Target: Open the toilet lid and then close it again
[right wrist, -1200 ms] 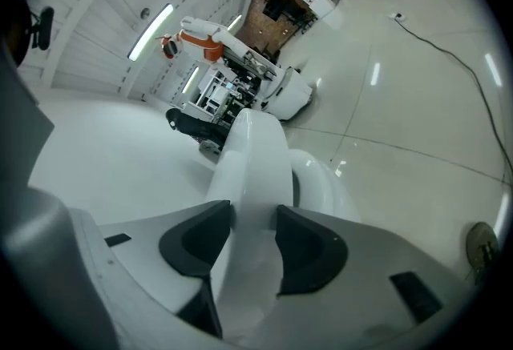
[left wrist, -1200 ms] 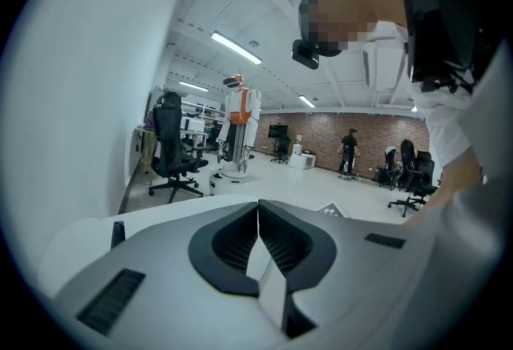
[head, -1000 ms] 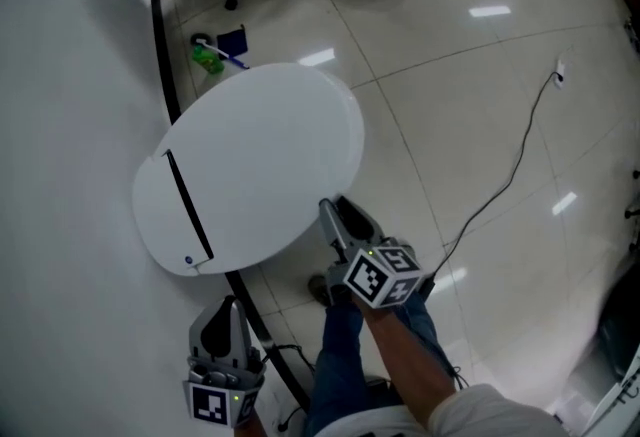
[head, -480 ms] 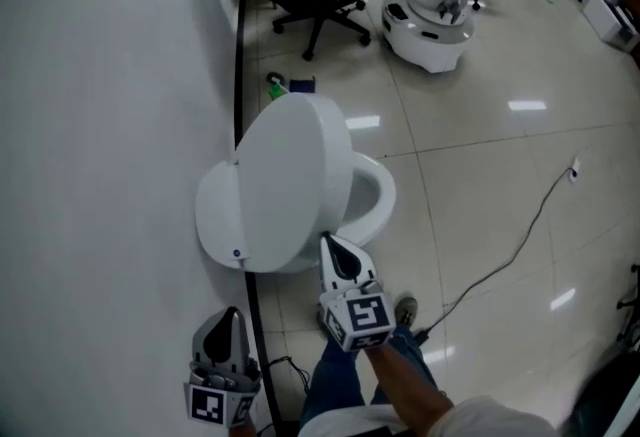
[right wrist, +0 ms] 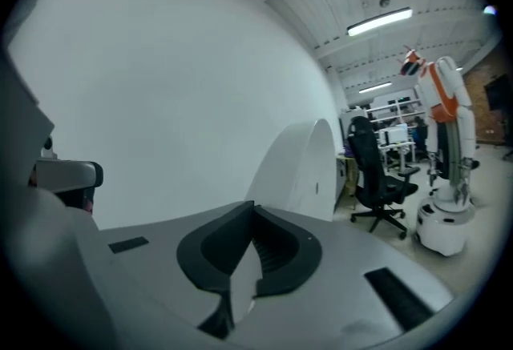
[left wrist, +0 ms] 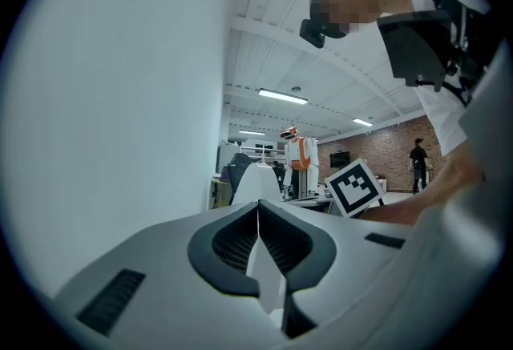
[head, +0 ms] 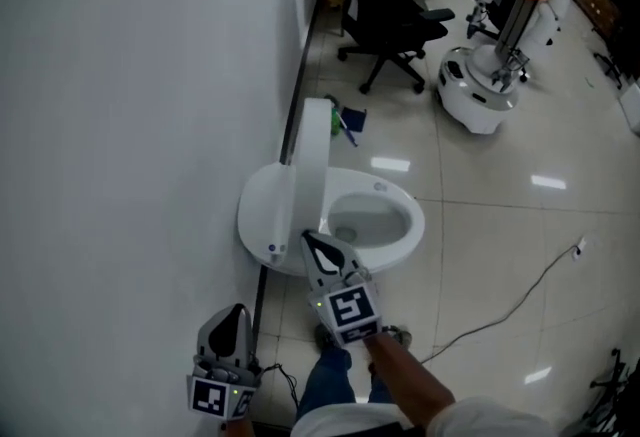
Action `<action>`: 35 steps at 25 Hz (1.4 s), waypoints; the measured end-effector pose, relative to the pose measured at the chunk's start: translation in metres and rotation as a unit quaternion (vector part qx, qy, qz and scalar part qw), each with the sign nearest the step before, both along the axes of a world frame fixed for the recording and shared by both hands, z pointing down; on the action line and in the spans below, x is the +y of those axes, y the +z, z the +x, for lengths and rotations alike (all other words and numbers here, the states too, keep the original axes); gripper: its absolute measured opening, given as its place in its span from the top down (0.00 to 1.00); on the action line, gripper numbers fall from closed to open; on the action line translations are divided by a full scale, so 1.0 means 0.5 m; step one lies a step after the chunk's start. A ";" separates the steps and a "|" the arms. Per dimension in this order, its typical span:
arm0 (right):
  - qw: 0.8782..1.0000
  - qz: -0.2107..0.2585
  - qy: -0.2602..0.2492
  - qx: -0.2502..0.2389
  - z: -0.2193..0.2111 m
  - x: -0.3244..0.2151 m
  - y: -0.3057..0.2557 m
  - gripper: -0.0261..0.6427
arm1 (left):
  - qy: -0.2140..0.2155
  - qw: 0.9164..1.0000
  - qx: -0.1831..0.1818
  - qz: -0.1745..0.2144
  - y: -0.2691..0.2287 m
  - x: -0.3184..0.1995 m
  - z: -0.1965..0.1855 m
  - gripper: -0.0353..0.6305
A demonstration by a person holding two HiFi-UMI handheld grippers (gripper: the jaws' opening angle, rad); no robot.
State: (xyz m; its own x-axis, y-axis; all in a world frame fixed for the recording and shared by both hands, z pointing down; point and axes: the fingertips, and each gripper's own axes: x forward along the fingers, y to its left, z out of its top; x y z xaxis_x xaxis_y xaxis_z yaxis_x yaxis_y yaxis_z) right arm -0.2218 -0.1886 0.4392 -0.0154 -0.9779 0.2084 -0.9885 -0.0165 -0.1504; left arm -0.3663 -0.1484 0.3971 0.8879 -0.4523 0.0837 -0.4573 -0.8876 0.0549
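The white toilet stands against the wall with its lid [head: 316, 160] raised upright, seen edge-on, and the bowl [head: 372, 221] uncovered. My right gripper [head: 308, 238] is shut with nothing between its jaws. Its tip is beside the lid's lower end, and I cannot tell whether it touches. In the right gripper view the closed jaws [right wrist: 255, 208] point level at the standing lid [right wrist: 300, 164]. My left gripper [head: 236, 309] hangs lower left near the wall, away from the toilet. It is shut and empty [left wrist: 258, 204], with the lid [left wrist: 255, 180] far ahead of it.
A black pipe [head: 292, 115] runs along the wall's foot. A green and blue item [head: 346, 120] lies behind the toilet. A black office chair [head: 392, 20] and a white-orange robot [head: 505, 35] stand further back. A cable [head: 520, 295] crosses the tiles. My shoe [head: 392, 335] is by the bowl.
The lid has swung from flat over the bowl to upright against the wall. My right gripper rose with it and rolled. The left gripper also lifted a little.
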 end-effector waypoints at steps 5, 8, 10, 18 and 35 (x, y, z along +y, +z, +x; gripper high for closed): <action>0.991 0.007 -0.126 0.036 -0.108 -0.096 -0.030 0.96 | -0.047 0.999 0.012 0.013 -0.023 -0.020 -0.068 0.94; 0.975 0.034 -0.191 0.107 -0.173 -0.151 -0.066 0.96 | -0.070 0.997 0.020 0.013 -0.037 -0.018 -0.108 0.94; 0.968 0.047 -0.219 0.110 -0.197 -0.178 -0.096 0.96 | -0.082 0.996 0.026 0.016 -0.049 -0.012 -0.130 0.94; 0.939 0.009 -0.328 0.108 -0.319 -0.251 -0.085 0.96 | -0.125 0.991 0.043 0.008 -0.057 0.002 -0.196 0.94; 0.925 0.018 -0.364 0.103 -0.281 -0.161 -0.214 0.96 | -0.073 0.996 0.042 0.027 -0.133 -0.004 -0.150 0.94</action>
